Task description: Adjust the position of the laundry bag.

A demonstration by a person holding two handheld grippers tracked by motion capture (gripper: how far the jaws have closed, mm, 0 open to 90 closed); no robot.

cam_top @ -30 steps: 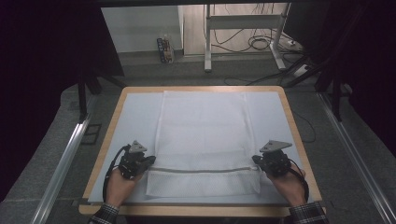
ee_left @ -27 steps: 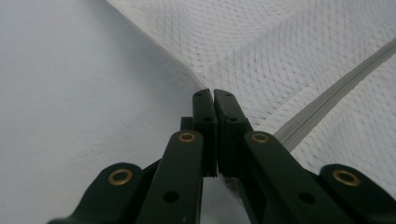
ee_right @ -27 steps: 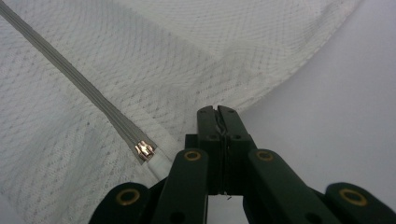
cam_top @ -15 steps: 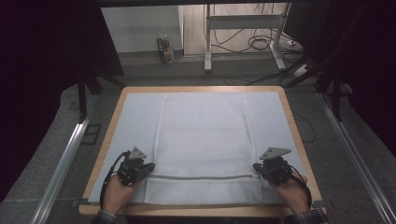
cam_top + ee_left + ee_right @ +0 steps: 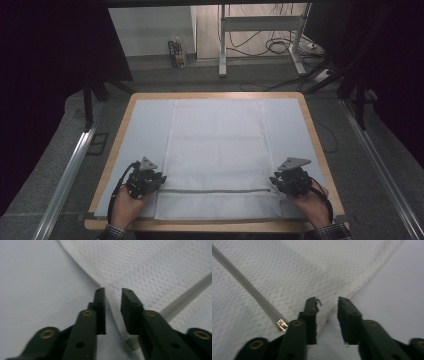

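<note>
A white mesh bag (image 5: 216, 160) lies flat on the pale sheet (image 5: 145, 125) covering the desk (image 5: 320, 150), its grey zipper (image 5: 215, 190) running crosswise near the edge closest to the person. The left gripper (image 5: 150, 181) rests at the bag's left edge beside the zipper's end, jaws parted, the mesh border lying between them in the left gripper view. The right gripper (image 5: 284, 181) sits at the bag's right edge with jaws likewise apart, the metal zipper pull (image 5: 282, 325) just beside its left jaw.
</note>
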